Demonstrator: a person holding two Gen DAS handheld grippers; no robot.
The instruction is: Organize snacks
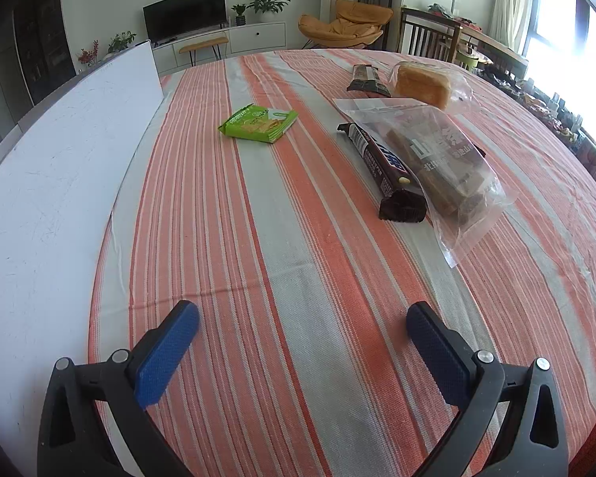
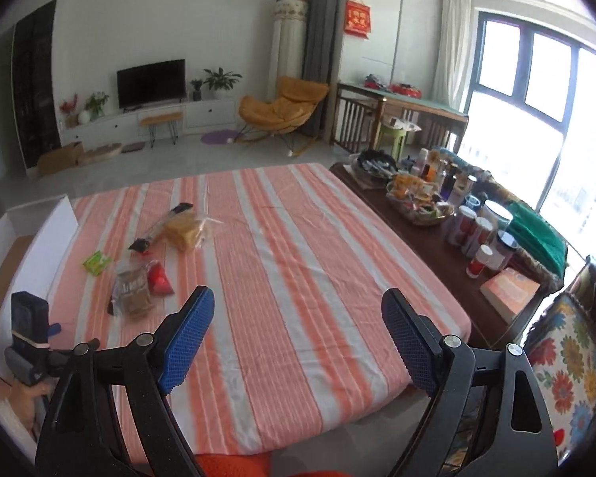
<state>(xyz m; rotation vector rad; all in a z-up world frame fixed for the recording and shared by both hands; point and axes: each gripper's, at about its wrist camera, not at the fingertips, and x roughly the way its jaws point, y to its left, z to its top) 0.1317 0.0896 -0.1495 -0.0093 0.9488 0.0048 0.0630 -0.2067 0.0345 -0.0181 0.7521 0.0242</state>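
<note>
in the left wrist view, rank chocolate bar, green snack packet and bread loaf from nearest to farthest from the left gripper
1. Chocolate bar: right of centre, against the clear bag, nearest the left gripper.
2. Green snack packet: further back, left of centre.
3. Bread loaf: far right, near the table's far edge.

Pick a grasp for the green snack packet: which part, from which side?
Take the green snack packet across its short width, mid-body, coming from above. It lies flat on the striped tablecloth, clear of the other snacks, so a top-down pinch looks safest. The left claw is open.
</note>
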